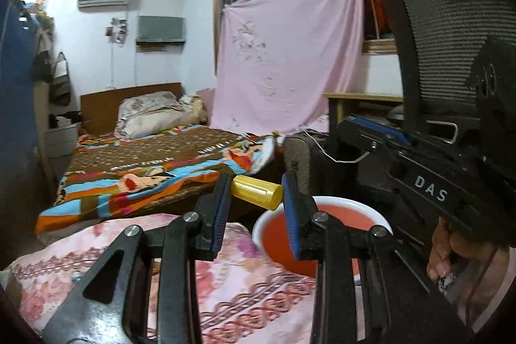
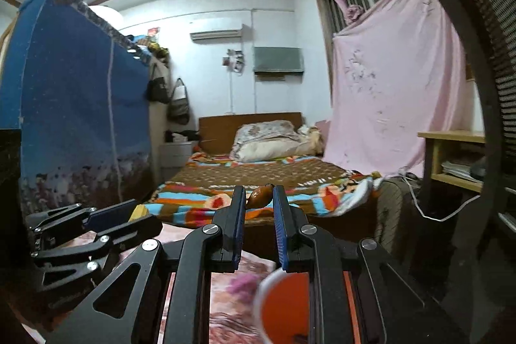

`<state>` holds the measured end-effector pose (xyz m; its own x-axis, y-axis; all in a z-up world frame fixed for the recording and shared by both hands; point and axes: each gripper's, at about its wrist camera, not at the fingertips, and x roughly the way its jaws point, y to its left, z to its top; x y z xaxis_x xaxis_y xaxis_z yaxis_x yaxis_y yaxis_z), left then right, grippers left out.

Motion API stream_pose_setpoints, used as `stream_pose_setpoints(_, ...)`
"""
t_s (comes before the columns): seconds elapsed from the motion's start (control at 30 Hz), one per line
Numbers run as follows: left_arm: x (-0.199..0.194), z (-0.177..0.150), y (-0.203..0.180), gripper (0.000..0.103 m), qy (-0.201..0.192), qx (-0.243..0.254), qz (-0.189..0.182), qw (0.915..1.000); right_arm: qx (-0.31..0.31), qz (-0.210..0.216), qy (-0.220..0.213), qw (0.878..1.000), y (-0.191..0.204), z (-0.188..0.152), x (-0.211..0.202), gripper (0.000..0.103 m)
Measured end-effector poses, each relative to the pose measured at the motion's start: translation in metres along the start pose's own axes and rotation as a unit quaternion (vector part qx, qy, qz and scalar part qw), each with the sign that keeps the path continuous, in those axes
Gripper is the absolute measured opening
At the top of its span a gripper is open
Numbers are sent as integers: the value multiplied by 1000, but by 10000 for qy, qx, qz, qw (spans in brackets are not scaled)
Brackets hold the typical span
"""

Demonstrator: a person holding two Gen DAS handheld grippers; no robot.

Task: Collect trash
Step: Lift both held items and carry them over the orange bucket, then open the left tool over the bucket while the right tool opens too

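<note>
A: My left claw [image 1: 256, 186] clamps a yellow tube [image 1: 256, 191]; my right claw [image 2: 258, 197] pinches a brown scrap [image 2: 259, 196].

B: Both above the red basin [image 1: 354, 203]. Carry step; next, release over it.

A bed [image 2: 258, 173] with a wooden headboard [image 2: 222, 131] carries a brown blanket with bright striped and cartoon patches [image 1: 145, 170] — it hangs over the foot edge. Rumpled floral pillows [image 2: 267, 141] lie at the head end. Nearer the cameras, a pink floral quilt [image 1: 225, 289] covers a second surface — a red basin with a white rim [image 1: 322, 208] sits at its right edge.
</note>
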<state>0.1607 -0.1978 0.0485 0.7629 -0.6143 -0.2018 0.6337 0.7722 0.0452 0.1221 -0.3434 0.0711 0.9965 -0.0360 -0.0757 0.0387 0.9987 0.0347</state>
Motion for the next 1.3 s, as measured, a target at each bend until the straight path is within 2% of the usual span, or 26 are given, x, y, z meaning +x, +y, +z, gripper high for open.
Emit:
stream_pose_setpoints(0.23,16,-2,-22,16,230,-33,-359,9991,103,-453,330,9984,-25,-13,1,15)
stream_pose_setpoints(0.37,30,-1,-31,16,369,-25,-425,9984,225,-641,652,9956,-36,-23,7,15)
stream_pose_setpoints(0.6,60,-3,-36,16,896,-196,-616,9939,545,-812,1071,9894,-51,-37,15,15)
stream_pose_setpoints(0.87,99,-17,-30,16,1894,-737,-708,9766,793,-852,1380,9836,-59,-48,25,16)
stream_pose_setpoints(1.13,119,-23,-23,17,2342,-1262,-872,9600,875,-827,1594,9798,-60,-52,36,16)
stream_pose_setpoints(1.3,120,-21,-19,31,2372,-1355,-865,9581,854,-834,1729,9777,-61,-54,42,17)
